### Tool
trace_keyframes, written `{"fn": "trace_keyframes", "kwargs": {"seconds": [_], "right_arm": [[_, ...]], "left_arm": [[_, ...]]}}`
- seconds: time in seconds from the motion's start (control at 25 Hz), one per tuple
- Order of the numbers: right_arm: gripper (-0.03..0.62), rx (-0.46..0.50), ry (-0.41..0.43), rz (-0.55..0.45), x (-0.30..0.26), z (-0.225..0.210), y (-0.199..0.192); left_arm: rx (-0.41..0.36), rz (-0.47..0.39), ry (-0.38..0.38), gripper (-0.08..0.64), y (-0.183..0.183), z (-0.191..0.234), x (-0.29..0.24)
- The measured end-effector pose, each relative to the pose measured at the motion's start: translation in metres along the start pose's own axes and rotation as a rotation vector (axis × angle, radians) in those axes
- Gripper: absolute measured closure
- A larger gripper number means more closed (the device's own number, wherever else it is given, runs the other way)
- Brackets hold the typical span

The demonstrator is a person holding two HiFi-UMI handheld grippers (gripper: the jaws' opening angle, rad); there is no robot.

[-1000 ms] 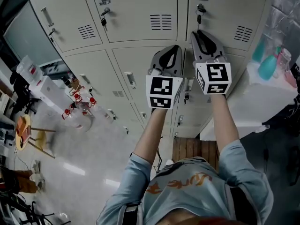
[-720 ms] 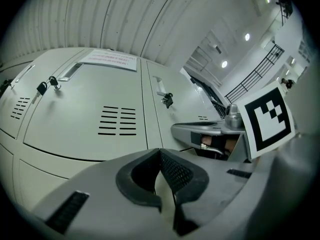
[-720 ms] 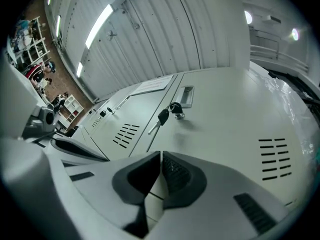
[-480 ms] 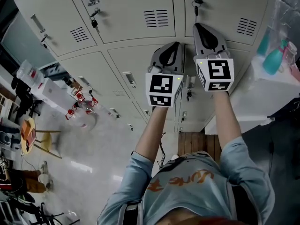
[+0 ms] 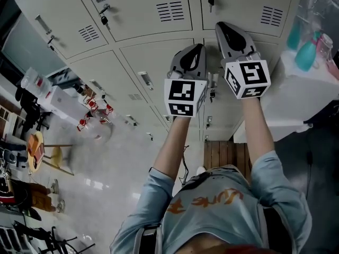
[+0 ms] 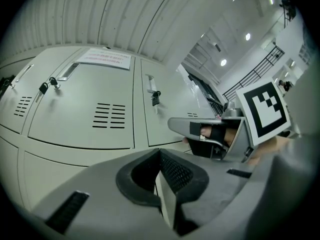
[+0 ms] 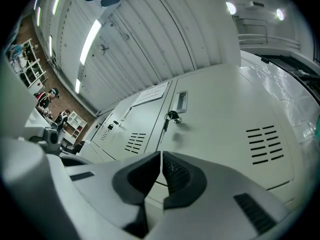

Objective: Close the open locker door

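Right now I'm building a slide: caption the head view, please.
Person holds left gripper and right gripper, both shut, up at beige locker doors.

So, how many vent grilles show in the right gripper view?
2: one vent grille at right, another at centre-left; the right claw may hide more.

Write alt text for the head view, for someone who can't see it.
Seen from above, a person in a light blue shirt reaches both arms toward a wall of beige lockers, the left gripper and right gripper side by side, tips near the doors. Teal bottles stand on a white surface at right.
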State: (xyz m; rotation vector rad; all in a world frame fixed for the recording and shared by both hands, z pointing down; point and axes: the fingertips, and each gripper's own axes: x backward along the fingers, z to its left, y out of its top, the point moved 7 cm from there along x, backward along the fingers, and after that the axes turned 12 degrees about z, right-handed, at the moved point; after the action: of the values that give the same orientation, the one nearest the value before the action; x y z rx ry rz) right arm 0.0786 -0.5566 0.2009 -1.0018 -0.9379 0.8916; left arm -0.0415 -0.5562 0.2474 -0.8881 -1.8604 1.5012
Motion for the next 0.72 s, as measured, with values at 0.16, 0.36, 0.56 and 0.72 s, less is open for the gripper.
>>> {"fn": "trace_keyframes", "kwargs": {"seconds": [0.16, 0.36, 0.56, 0.72], "right_arm": [[0.558, -0.025, 0.012, 0.010, 0.021, 0.001, -0.003], [0.558, -0.037, 0.025, 0.025, 0.052, 0.002, -0.004], [0.558, -0.058, 0.021, 0.068, 0.087, -0.001, -0.013], [0.558, -0.072, 0.026, 0.110, 0.123, 0.002, -0.024]], "left_arm": [[0.018, 0.011, -0.003, 0.541, -0.002, -0.012, 0.010], [0.031, 0.013, -0.006, 0.541, 0.001, -0.035, 0.023], [0.029, 0.024, -0.007, 0.541, -0.001, -0.064, 0.041], [0.065, 0.038, -0.004, 0.541, -0.011, -0.090, 0.060]]}}
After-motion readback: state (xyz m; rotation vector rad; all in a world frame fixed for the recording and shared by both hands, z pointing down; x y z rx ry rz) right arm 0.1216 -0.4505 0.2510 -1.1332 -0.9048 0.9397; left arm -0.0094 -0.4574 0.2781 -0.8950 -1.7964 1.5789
